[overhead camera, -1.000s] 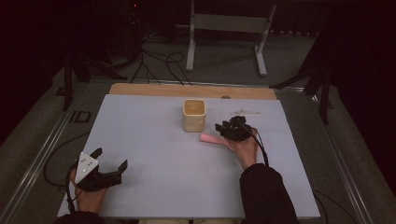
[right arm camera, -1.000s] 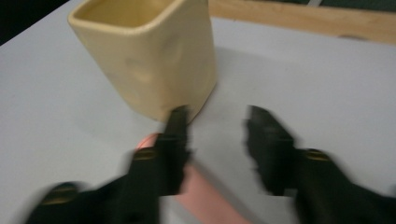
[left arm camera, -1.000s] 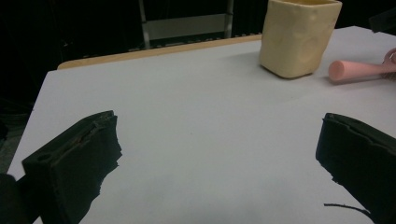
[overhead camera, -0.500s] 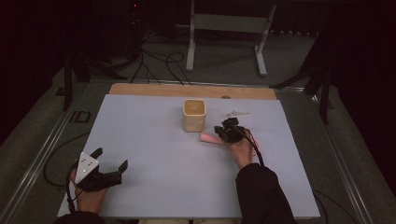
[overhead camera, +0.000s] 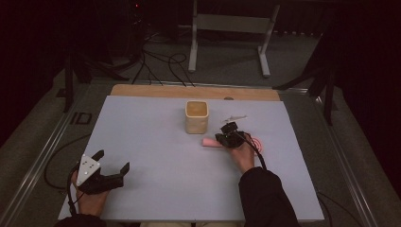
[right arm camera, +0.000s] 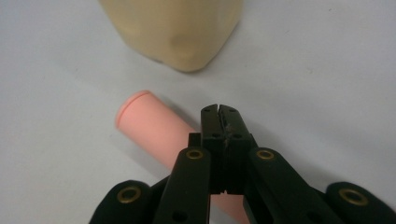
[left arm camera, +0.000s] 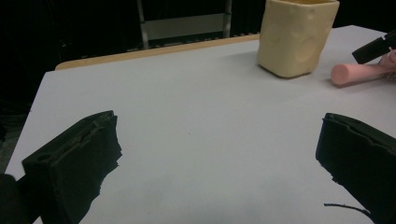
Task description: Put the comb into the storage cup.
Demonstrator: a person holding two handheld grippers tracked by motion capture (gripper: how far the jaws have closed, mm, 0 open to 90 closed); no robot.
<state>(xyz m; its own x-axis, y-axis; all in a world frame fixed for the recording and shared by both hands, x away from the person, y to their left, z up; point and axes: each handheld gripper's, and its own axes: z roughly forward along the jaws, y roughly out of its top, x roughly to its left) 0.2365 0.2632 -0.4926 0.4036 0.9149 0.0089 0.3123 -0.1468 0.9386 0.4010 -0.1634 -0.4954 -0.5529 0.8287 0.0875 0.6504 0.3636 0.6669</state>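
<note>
Since a second ago the right gripper [right arm camera: 218, 112] has slid a little toward the near-left and its fingers [right arm camera: 212, 122] have just been closing; they now meet tip to tip with nothing between them. In the right gripper view the shut fingers sit over the pink cylinder [right arm camera: 154, 133], which lies flat on the surface [right arm camera: 327, 70] and passes beneath them from upper left to lower right. Whether they rest on it or hover just above, I cannot tell. In the high view the cylinder [overhead camera: 209, 142] pokes out to the left of that gripper [overhead camera: 227, 137], its free end pointing toward the near side of the cream cup [overhead camera: 196, 117], near it but apart.

Judging from this, the fingers have closed on air rather than around the cylinder, so a lift from here would leave it behind. Pressing down or sweeping sideways with the shut tips could roll it away or knock it into the cup, since a round body on a smooth surface moves easily.

Farther out, the left gripper [overhead camera: 111, 170] has kept its place at the near left corner, its fingers [left arm camera: 74, 163] spread wide and empty, well apart from cup [left arm camera: 296, 35] and cylinder [left arm camera: 357, 74].
</note>
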